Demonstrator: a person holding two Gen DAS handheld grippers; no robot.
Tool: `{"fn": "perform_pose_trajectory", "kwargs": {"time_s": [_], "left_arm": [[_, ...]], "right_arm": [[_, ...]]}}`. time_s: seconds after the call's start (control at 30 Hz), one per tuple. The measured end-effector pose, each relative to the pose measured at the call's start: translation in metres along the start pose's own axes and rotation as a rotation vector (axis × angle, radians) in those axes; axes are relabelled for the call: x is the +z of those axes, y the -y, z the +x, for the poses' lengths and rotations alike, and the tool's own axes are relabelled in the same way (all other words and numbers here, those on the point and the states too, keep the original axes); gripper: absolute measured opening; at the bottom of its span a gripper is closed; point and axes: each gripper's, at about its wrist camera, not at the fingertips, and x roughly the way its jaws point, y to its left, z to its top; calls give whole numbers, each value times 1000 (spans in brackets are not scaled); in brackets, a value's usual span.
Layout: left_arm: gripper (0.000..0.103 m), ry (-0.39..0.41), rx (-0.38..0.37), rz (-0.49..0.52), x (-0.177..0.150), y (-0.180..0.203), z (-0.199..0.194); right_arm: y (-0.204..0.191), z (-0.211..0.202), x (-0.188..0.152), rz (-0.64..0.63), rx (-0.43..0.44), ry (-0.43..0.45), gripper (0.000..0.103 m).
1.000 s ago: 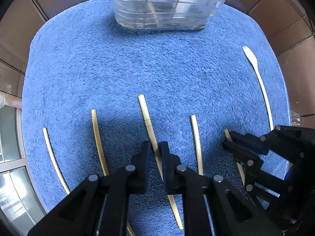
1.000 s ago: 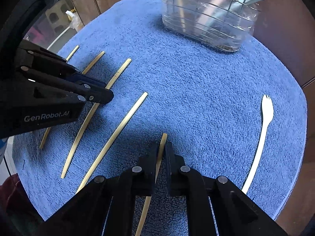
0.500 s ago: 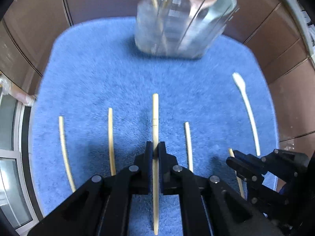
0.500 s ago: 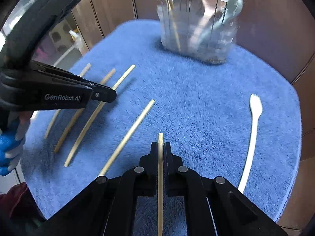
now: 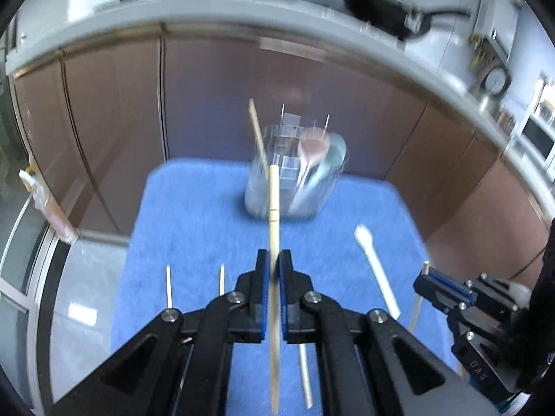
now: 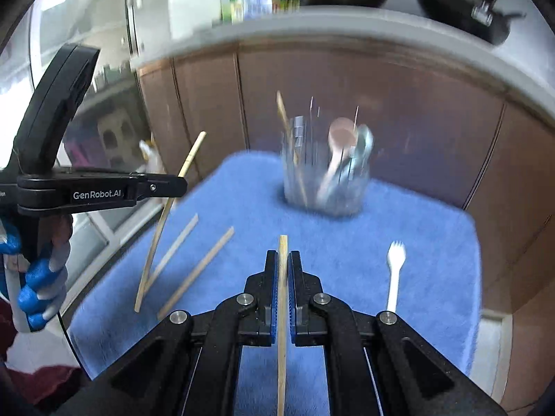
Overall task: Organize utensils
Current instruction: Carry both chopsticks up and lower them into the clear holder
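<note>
I had both tongs clamped on a chopstick each: the left tongs held one and the right tongs another, long axes running straight ahead. The wire utensil holder stood dead ahead on the blue towel, nearer the left. Only the right view showed the white fork whole.

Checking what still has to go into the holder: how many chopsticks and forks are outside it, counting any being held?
Chopsticks: 5
White fork: 1
Total: 6
</note>
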Motion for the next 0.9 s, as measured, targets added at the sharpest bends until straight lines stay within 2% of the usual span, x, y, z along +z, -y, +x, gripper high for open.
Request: {"fn": "perform_pose_trajectory", "kwargs": {"time_s": [0.23, 0.5, 0.67, 0.8, 0.9], "left_arm": [[5, 184, -49, -28, 54, 1, -35], [5, 377, -86, -74, 119, 5, -34], [5, 485, -63, -92, 151, 6, -12], [5, 530, -48, -102, 168, 3, 20], [5, 527, -36, -107, 175, -1, 49]], "right_arm": [[5, -30, 56, 23, -10, 191, 5], [28, -35, 123, 66, 10, 418, 5], [44, -21, 149, 95, 5, 534, 5], [56, 4, 164, 101, 2, 592, 5], [65, 25, 168, 109, -4, 606, 5]]}}
